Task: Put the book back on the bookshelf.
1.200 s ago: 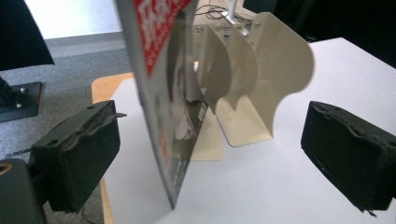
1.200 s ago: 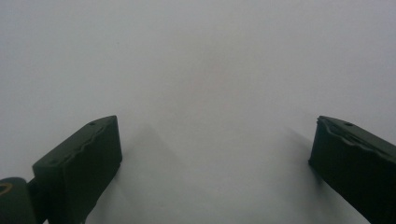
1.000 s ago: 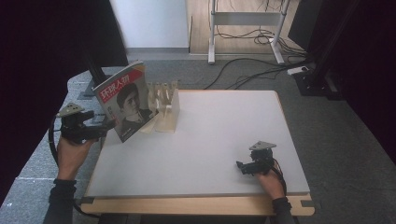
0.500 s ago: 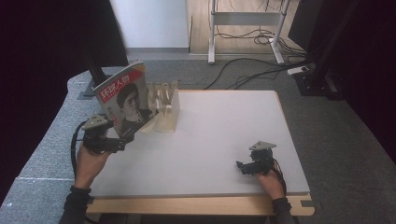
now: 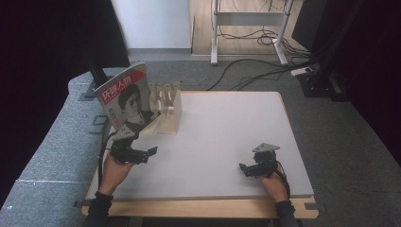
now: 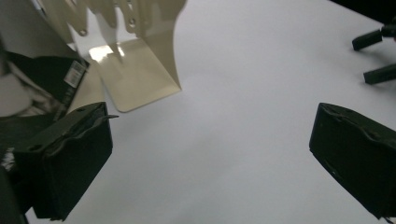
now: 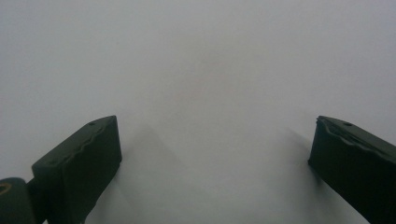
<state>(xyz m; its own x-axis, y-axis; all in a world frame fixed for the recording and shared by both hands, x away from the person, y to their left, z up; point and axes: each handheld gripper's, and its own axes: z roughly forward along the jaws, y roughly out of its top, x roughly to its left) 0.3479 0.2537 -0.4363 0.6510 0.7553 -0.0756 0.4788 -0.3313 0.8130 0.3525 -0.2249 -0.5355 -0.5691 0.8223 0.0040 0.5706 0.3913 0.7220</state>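
Note:
A magazine (image 5: 126,97) with a red title band and a portrait leans upright against a cream metal book stand (image 5: 166,106) at the table's far left. My left gripper (image 5: 150,152) hovers open just in front of the magazine's lower corner, nothing between its jaws. In the left gripper view the stand's base plate (image 6: 140,74) and the magazine's dark corner (image 6: 44,91) lie ahead, with my left gripper (image 6: 210,154) open wide. My right gripper (image 5: 243,169) rests open on the white table (image 5: 227,123) near the front right; the right gripper view has my right gripper (image 7: 212,158) open over bare white surface.
The white table has a wooden front edge (image 5: 198,208). Grey carpet (image 5: 47,156) lies left of it. A desk frame with cables (image 5: 250,28) stands beyond the far edge. The other gripper's jaws (image 6: 378,56) appear at the top right of the left gripper view.
My left gripper has come in from the left table edge and forward, now sitting below the magazine's lower corner. The right gripper has stayed put.

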